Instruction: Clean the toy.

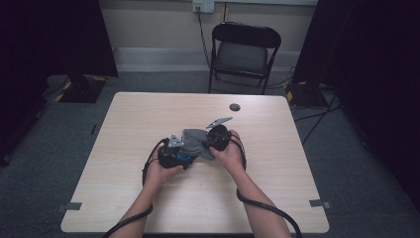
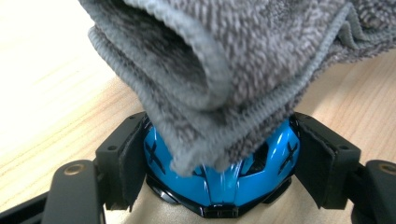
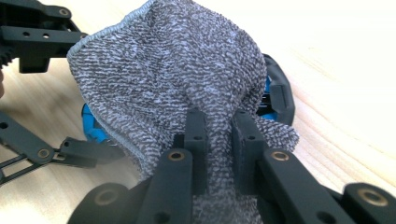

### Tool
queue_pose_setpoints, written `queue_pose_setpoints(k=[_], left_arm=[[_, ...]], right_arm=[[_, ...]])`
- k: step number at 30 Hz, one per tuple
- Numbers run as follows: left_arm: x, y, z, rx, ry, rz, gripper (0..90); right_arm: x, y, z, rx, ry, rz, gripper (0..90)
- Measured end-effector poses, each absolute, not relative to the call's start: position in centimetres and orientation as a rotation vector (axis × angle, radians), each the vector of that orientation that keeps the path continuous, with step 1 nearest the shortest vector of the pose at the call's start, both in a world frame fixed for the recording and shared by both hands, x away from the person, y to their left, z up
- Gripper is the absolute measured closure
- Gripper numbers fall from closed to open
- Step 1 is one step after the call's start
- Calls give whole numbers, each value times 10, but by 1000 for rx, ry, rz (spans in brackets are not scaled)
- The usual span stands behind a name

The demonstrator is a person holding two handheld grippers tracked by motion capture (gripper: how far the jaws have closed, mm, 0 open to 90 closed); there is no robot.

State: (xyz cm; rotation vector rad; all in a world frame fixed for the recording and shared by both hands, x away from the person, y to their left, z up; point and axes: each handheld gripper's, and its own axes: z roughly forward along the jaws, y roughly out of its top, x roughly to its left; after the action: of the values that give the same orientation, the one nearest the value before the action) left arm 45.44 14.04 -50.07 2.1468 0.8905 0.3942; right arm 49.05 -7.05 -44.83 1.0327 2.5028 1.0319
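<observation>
**Cloth pinched over a blue object clamped at mid-tabletop**

The right gripper (image 3: 219, 135) has its jaws drawn close together, pinching a bunched fold of the grey cloth (image 3: 177, 70) between the pads; the fabric rises from the grip and spreads forward in a rumpled sheet with a stitched hem. The left gripper (image 2: 219, 154) has its jaws set wide, one pad pressed on each side of a glossy blue object (image 2: 219, 182) with black markings, so that it is clamped between them. The cloth (image 2: 224, 56) drapes over the top of that blue object, a rolled hem hanging down across its front.

In the right gripper view the blue object (image 3: 91, 126) peeks out under the cloth's edge, with the left gripper's black linkage beside it.

From the high view, both grippers meet near the middle of the light wooden tabletop (image 1: 148, 114), the left gripper (image 1: 173, 153) and right gripper (image 1: 217, 136) just beside each other with the cloth (image 1: 195, 141) between them. A small dark round disc (image 1: 235, 107) lies well apart toward the far edge. Beyond the tabletop stands a black folding chair (image 1: 245, 49).
</observation>
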Motion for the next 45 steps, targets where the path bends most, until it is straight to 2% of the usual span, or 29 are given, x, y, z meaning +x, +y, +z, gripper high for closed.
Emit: queue_pose_setpoints(k=[45], left_arm=[[455,140,-501,2148,889,396,258]], right_arm=[[514,-99,-449,1184,2370,1001,790]])
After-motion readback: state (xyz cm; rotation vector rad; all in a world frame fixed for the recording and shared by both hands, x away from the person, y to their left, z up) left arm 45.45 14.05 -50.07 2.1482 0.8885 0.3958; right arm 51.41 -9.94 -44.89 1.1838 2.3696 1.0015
